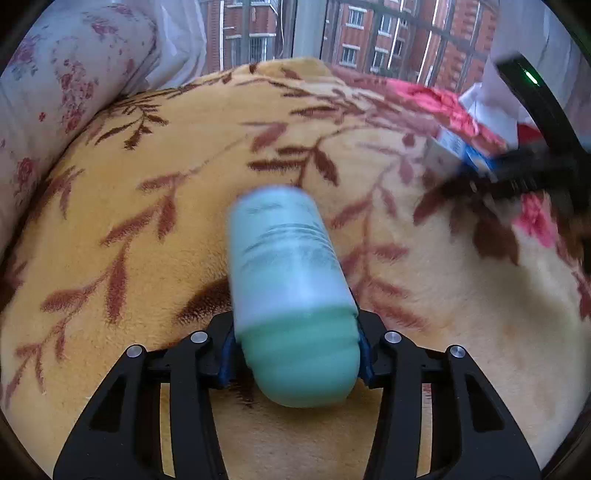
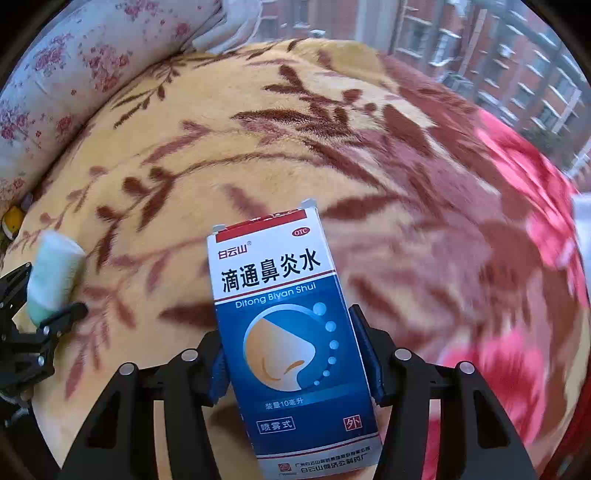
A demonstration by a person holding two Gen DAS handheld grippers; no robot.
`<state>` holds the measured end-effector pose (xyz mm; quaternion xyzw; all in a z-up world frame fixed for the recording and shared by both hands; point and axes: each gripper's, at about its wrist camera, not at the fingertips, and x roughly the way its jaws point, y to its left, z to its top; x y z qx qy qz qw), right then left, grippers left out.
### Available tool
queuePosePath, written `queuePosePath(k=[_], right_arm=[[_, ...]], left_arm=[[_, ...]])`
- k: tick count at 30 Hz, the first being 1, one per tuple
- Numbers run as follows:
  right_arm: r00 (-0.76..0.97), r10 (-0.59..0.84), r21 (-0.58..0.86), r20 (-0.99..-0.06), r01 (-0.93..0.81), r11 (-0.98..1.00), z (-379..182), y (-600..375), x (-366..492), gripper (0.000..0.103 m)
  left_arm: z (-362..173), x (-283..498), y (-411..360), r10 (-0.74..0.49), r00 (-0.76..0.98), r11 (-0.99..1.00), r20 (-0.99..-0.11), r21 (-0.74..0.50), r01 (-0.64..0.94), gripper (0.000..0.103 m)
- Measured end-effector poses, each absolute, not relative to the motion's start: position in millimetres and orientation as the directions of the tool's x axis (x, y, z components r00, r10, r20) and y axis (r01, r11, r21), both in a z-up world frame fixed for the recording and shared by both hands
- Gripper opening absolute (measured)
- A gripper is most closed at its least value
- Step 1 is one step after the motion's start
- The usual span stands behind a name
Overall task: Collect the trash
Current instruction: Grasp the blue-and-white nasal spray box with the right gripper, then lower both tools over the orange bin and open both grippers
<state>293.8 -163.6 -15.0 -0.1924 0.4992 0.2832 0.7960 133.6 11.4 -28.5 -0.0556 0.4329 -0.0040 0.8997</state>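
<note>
My left gripper [image 1: 295, 350] is shut on a pale green and white plastic bottle [image 1: 291, 288], held above the yellow leaf-patterned blanket [image 1: 147, 206]. The bottle points away from me and is blurred. My right gripper [image 2: 291, 350] is shut on a blue and white nasal spray box [image 2: 291, 332] with Chinese print, held upright above the blanket [image 2: 258, 155]. In the right wrist view the left gripper and its bottle [image 2: 53, 273] show at the far left. In the left wrist view the right gripper with the box [image 1: 465, 151] shows at the far right, blurred.
A floral pillow [image 1: 48, 110] lies along the left side of the bed. The blanket turns red and pink [image 2: 517, 221] on the right. A window [image 1: 369, 33] with brick buildings outside is behind the bed. A white object [image 1: 491, 107] sits at the right.
</note>
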Motion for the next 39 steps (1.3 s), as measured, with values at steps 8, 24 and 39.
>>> queuePosePath(k=[8, 24, 39], right_arm=[[0.399, 0.435, 0.196, -0.807, -0.514, 0.835, 14.3, -201.8, 206.2, 0.056], [0.609, 0.505, 0.221, -0.611, -0.481, 0.849, 21.4, -231.7, -46.5, 0.056], [0.581, 0.436, 0.264, -0.687, -0.359, 0.895, -77.1, -225.1, -152.4, 0.056]], left_arm=[[5.9, 112.5, 8.1, -0.081, 0.701, 0.994, -0.709, -0.107, 0.006, 0.046], [17.6, -80.0, -25.9, -0.140, 0.771, 0.986, -0.621, -0.020, 0.163, 0.046], [-55.7, -173.9, -48.7, -0.162, 0.701, 0.977, -0.695, -0.012, 0.213, 0.046]])
